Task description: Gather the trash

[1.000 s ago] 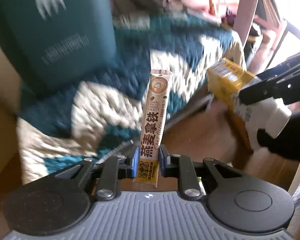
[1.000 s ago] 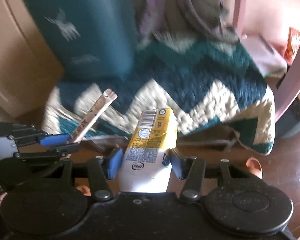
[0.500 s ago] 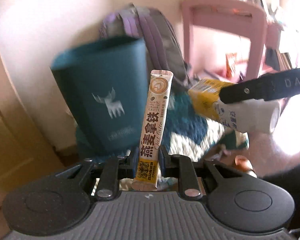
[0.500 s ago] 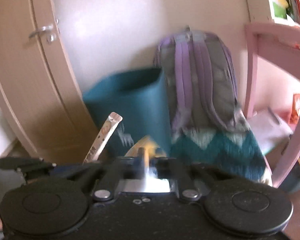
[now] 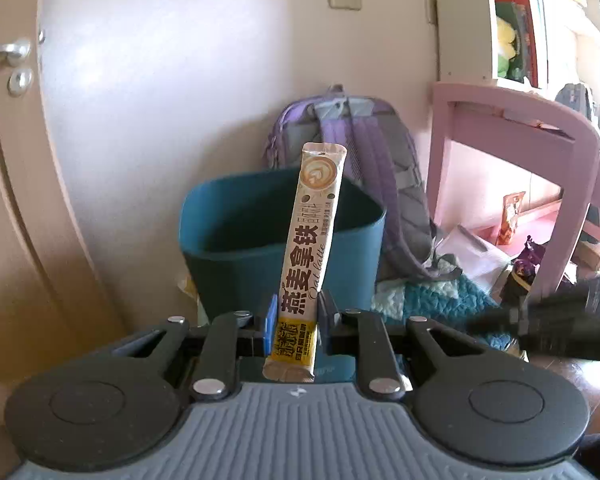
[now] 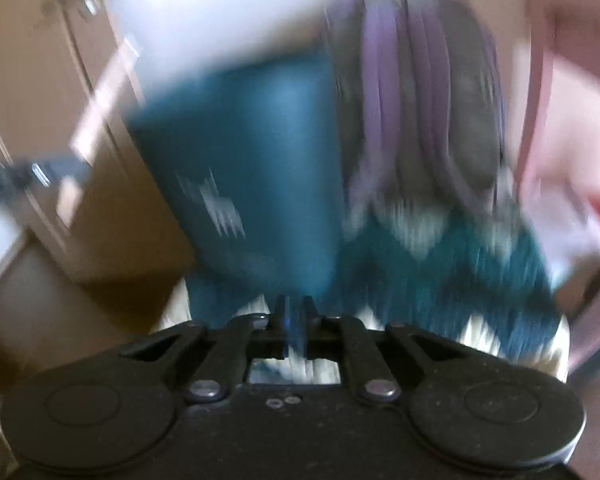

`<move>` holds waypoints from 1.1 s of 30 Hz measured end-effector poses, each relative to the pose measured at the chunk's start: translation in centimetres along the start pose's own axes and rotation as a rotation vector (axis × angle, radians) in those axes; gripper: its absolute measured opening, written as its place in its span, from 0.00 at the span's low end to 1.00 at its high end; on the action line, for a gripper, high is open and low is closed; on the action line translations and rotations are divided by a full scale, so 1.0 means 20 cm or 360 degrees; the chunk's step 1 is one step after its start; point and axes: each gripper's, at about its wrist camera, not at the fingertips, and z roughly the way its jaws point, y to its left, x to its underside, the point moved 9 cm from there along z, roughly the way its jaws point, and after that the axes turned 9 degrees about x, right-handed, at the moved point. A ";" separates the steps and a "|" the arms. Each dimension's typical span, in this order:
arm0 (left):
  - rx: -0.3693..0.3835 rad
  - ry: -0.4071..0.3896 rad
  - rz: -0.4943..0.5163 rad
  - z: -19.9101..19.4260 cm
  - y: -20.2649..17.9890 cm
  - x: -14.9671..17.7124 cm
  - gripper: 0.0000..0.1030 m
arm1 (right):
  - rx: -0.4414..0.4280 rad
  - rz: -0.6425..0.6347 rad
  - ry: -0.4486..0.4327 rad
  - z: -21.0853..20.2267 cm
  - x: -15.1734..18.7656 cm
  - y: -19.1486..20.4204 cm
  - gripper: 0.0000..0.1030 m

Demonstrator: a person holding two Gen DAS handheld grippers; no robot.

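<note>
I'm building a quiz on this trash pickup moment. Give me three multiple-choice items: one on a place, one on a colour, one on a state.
1. Where does the purple backpack stand?
A. Hanging on the door
B. On the floor against the wall, just behind the bin
C. On the pink desk

2. What colour is the bin?
A. Teal
B. Red
C. White

3. What is the left gripper doing?
A. Wide open and empty
B. Shut on a yellow carton
C. Shut on the oat latte sachet

Answers:
1 B: in the left wrist view the backpack leans on the wall right behind the bin's rim.
2 A: its walls and rim show dark blue-green.
3 C: the blue pads press on the sachet's lower part, and the sachet stands upright between the jaws.
</note>
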 end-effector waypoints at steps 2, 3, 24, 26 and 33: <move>-0.0009 0.0025 -0.0043 0.04 0.04 0.07 0.19 | -0.0009 -0.0034 0.0131 0.16 0.16 0.01 0.12; -0.0025 0.0033 -0.0058 0.06 0.07 0.11 0.19 | -0.0019 -0.0060 0.0187 0.23 0.24 0.01 0.12; -0.0084 0.0246 -0.0545 0.51 0.61 1.11 0.07 | -0.0144 -0.0739 0.0940 1.66 1.49 0.47 0.61; -0.0070 0.0279 -0.0561 0.56 0.62 1.19 0.07 | -0.0132 -0.0797 0.0983 1.76 1.57 0.49 0.61; -0.0069 0.0484 -0.0782 0.67 0.69 1.59 0.07 | -0.0111 -0.0969 0.0970 1.92 1.70 0.56 0.61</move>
